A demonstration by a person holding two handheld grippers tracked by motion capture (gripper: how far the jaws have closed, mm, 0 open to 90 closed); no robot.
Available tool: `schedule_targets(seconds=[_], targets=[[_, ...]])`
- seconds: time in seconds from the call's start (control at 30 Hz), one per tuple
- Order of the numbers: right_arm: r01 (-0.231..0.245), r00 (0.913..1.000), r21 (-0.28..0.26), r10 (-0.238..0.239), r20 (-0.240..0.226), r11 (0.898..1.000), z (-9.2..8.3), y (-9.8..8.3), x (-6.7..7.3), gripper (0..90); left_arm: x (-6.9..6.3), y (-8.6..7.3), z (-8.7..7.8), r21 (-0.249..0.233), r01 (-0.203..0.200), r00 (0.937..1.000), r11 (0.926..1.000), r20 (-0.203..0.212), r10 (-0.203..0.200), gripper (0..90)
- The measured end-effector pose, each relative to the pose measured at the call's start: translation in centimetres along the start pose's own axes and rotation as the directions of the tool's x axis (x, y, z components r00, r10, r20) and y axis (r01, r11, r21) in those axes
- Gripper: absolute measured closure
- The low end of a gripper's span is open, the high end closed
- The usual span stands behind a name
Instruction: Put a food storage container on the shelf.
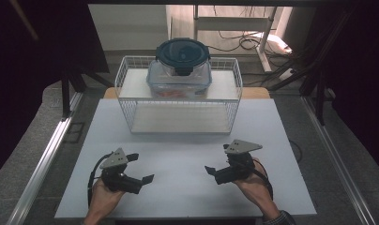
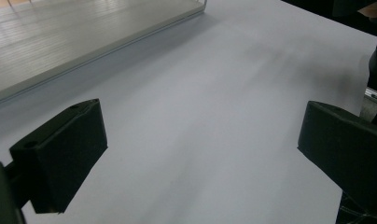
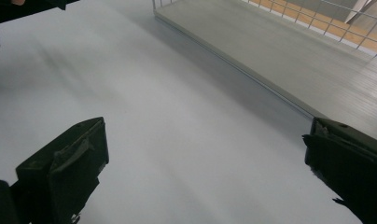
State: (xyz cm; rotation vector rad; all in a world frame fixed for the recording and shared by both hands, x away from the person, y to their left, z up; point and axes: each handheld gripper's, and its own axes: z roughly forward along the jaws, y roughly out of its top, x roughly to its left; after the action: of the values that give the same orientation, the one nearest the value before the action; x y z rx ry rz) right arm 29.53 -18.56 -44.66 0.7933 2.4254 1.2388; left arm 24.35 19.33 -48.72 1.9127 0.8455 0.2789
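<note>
1. From the high view, the person's two hands rest on the white table top (image 1: 178, 159), near its front edge. The left gripper (image 1: 141, 168) lies at the left, its jaws spread wide and pointing inward toward the middle. The right gripper (image 1: 218, 163) sits opposite at the right, jaws likewise apart and pointing back at the other one (the two are well apart, with bare table between them). Neither holds anything. Each carries a grey three-cornered plate on top. Farther back on the table stands a white wire basket (image 1: 126, 101) with a flat shelf board inside. On that board, at the back middle, rests a clear food container (image 1: 178, 79) with a dark round clip-on lid (image 1: 183, 52); something orange shows through its wall, though I cannot tell what. The container is well away from both grippers.

2. In the left gripper view, the left gripper (image 2: 200, 140) shows its two black jaws rising at either side with a wide gap and white table (image 2: 214, 93) between them. The pale floor board of the basket (image 2: 60, 37) crosses the upper left corner.

3. In the right gripper view, the right gripper (image 3: 205, 154) also shows its jaws standing far apart over bare table (image 3: 154, 93). The basket (image 3: 280, 51) lies at the upper right, its wire wall and grey base board visible (the container is out of frame here).
</note>
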Motion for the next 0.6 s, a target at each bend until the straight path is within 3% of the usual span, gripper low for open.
schedule_targets(seconds=[0.6], targets=[[0.005,0.9989,0.003,-0.005,0.046,1.000,-1.5,-2.4,0.0,0.0,0.0,-2.2,-1.8,0.004,0.026,0.9992,0.9996,-0.031,-0.026,1.1]])
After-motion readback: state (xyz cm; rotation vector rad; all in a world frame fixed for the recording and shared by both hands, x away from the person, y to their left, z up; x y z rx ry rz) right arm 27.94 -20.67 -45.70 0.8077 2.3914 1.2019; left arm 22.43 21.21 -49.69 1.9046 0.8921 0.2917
